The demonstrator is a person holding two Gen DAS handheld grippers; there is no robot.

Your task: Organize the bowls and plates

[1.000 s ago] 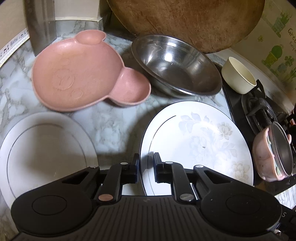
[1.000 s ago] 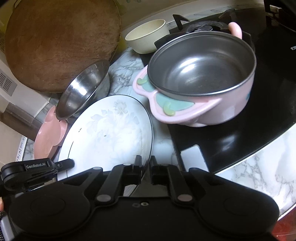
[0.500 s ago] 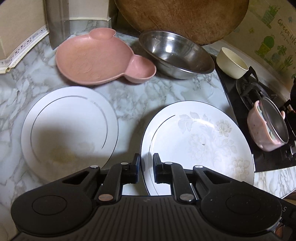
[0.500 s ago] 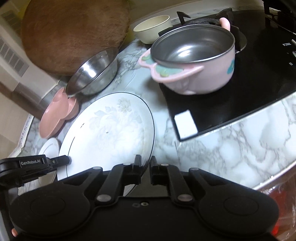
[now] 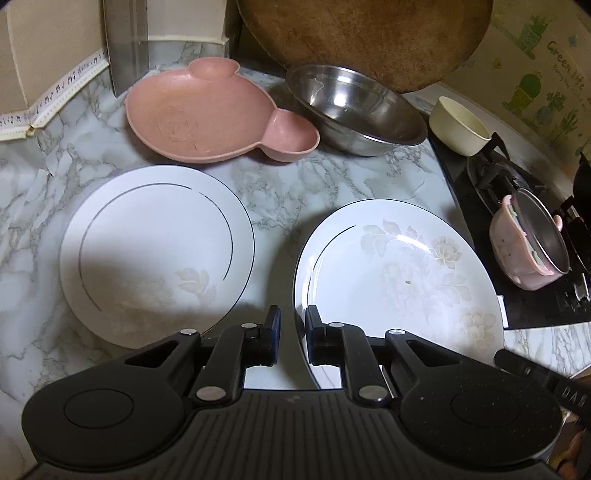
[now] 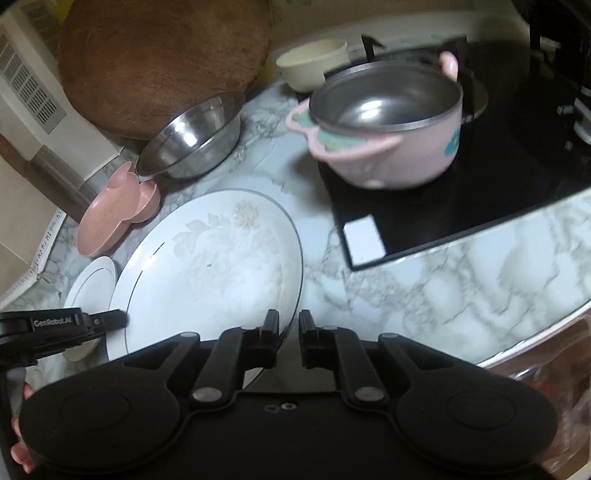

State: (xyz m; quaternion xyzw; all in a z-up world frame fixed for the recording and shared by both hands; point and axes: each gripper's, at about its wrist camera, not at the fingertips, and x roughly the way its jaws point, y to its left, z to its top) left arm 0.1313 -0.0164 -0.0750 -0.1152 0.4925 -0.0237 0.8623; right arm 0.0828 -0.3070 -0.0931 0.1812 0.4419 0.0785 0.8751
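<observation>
Floral plate [image 5: 399,273] rim sits between nearly closed left gripper [image 5: 293,334] jaws; right gripper [image 6: 284,338] likewise straddles its opposite rim. Bare countertop [image 5: 280,184] separates neighbouring plain plate [image 5: 155,251].

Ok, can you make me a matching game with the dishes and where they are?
Things:
1. pink pot
2. flowered plate
3. cream cup
4. steel bowl

Places:
A. in front of the round wooden board
B. on the black stove
C. nearest both grippers
D. at the stove's back corner

Pairs: 1-B, 2-C, 3-D, 4-A
</observation>
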